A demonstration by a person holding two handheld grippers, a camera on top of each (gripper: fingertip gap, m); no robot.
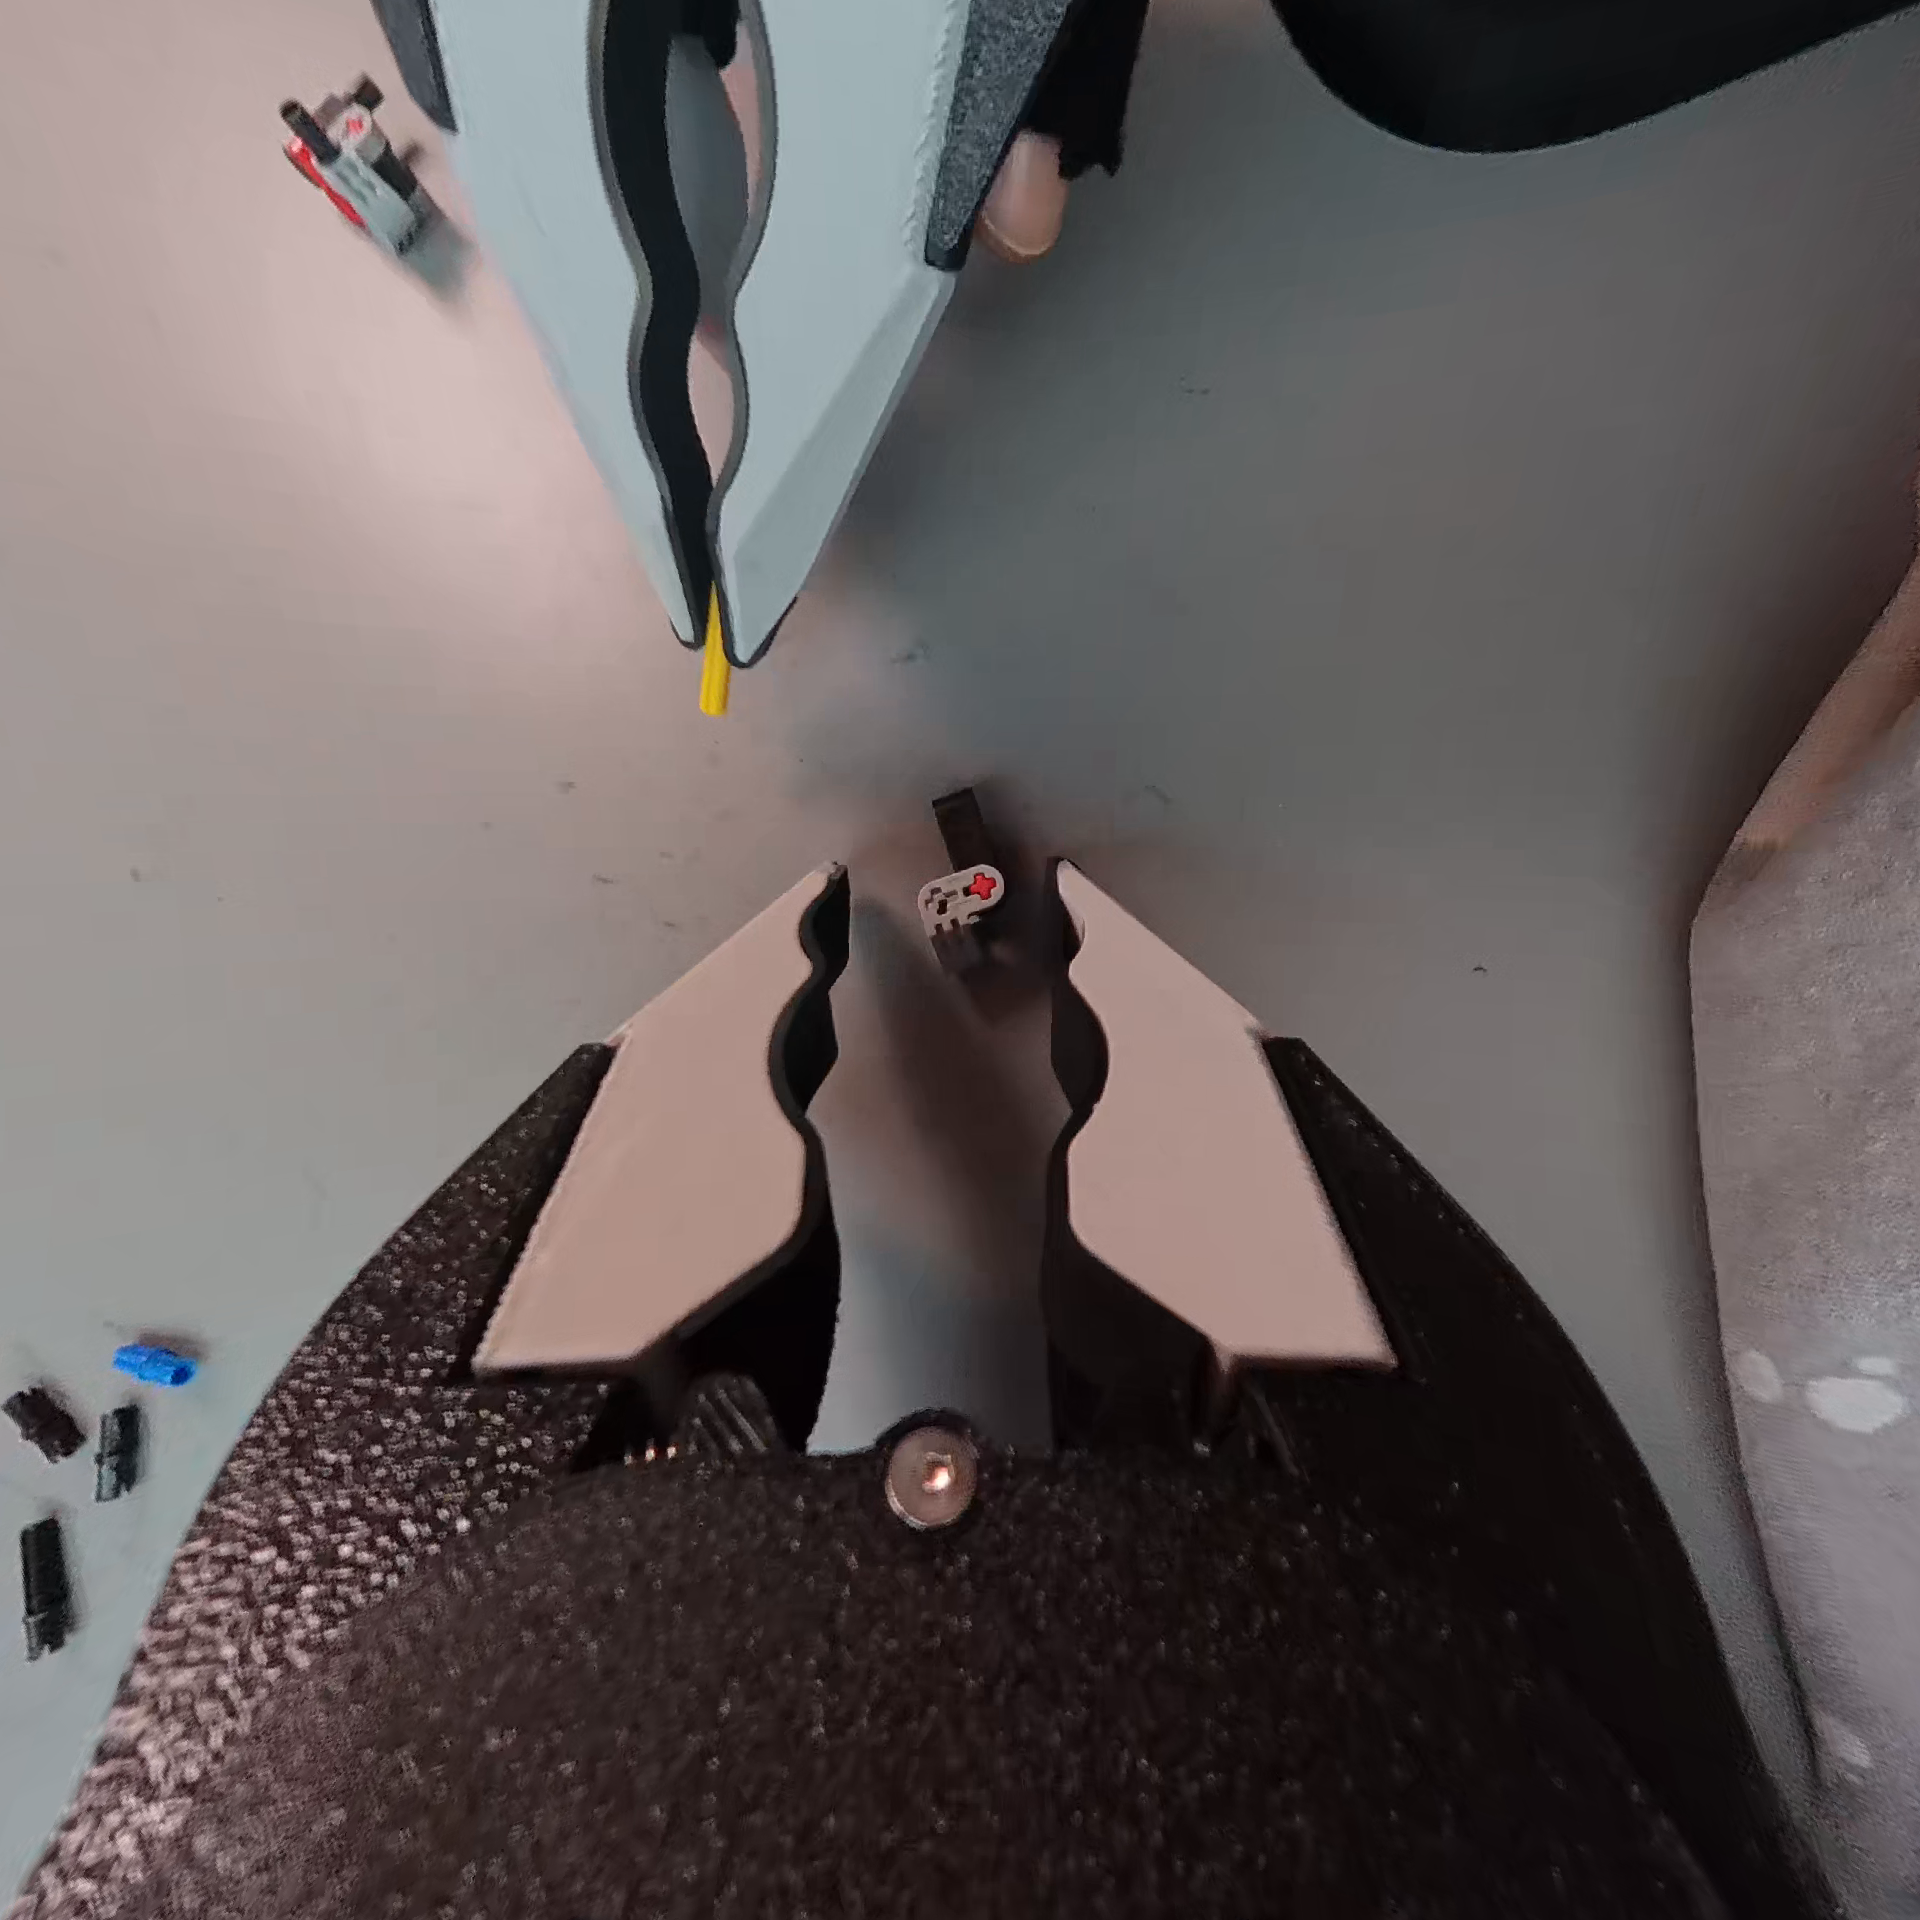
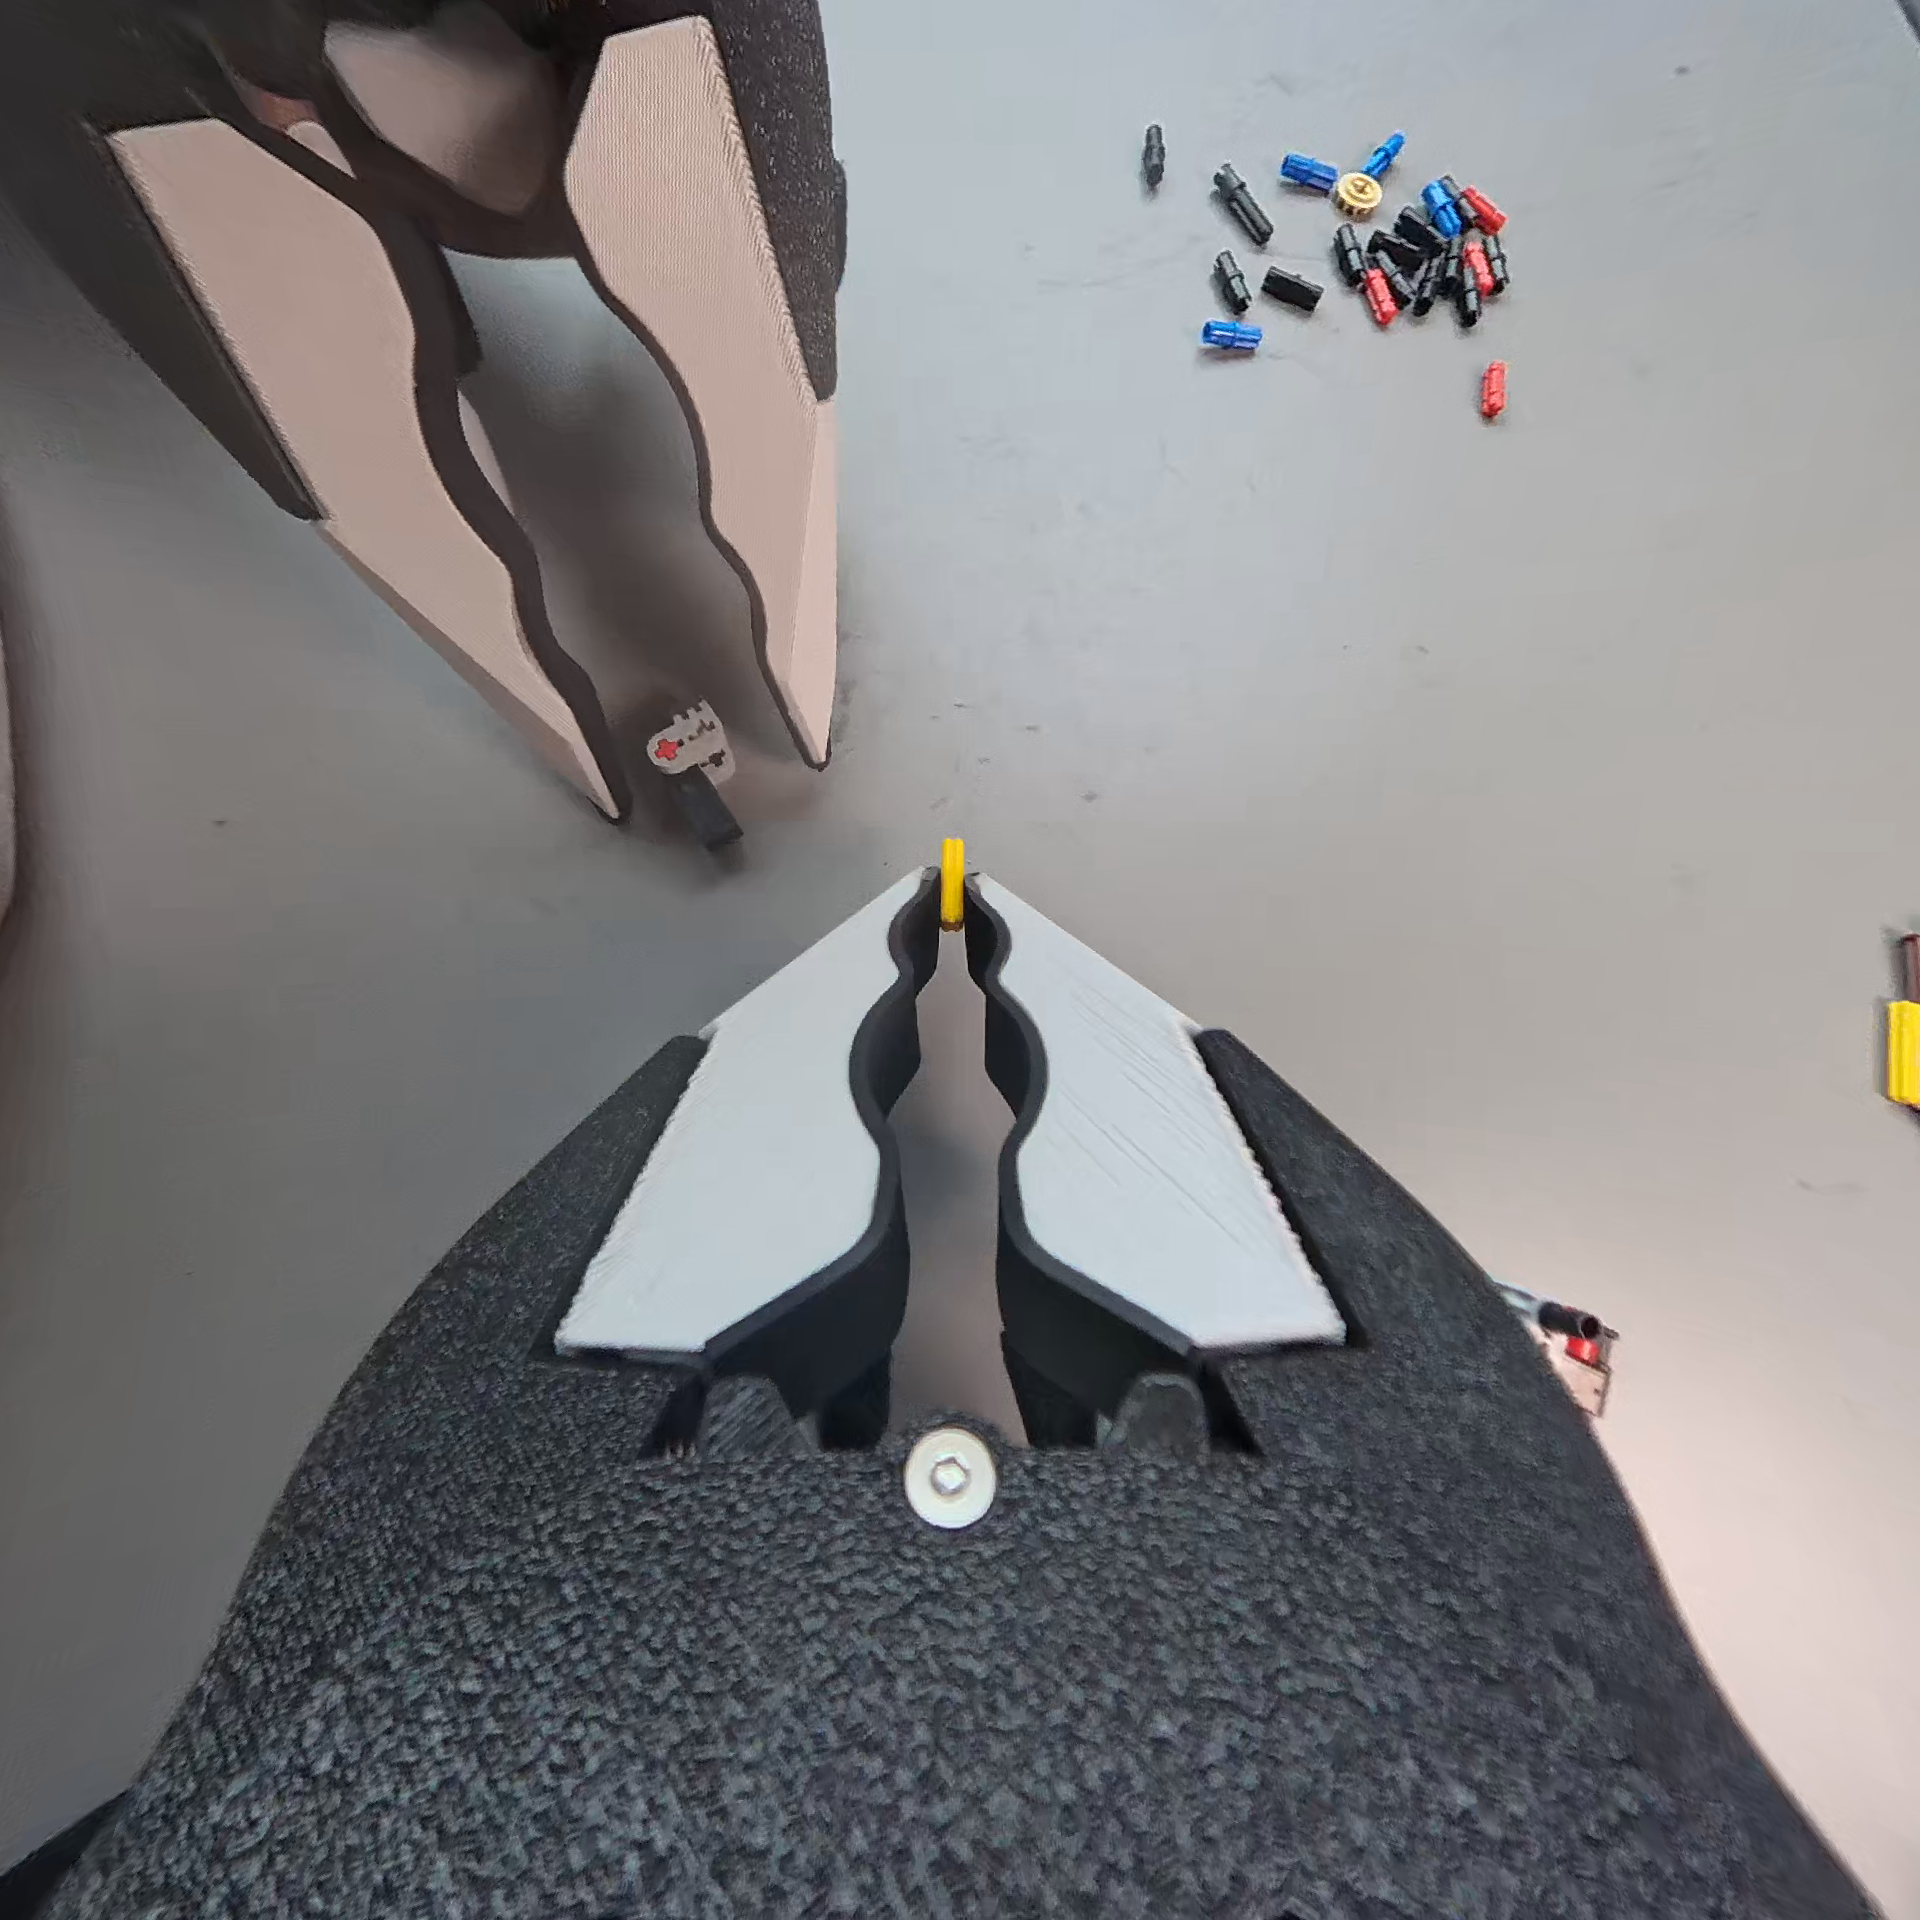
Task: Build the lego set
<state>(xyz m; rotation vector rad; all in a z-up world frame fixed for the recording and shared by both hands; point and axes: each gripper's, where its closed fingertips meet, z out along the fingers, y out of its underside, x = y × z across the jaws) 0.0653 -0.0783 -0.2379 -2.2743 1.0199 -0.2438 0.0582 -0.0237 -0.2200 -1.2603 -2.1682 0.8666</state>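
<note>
- My right gripper (image 2: 952,878) is pinched on a short yellow axle (image 2: 952,896), its end poking just past the fingertips.
- My left gripper (image 1: 951,868) stands wide with nothing in it, straddling a small grey connector with a red cross-hole (image 1: 961,902) and a black part attached, standing on the grey table (image 1: 1351,520).
- Risk, as I judge it: the axle is held only at the tips, so it could pivot or slip if it meets the cross-hole off-line; and the loose connector could tip if I push before clamping it.
- Around: a scatter of black, blue and red pins (image 2: 1392,244) well apart, and a part-built grey and red assembly (image 1: 358,161) farther off. Nothing lies between axle and connector.
</note>
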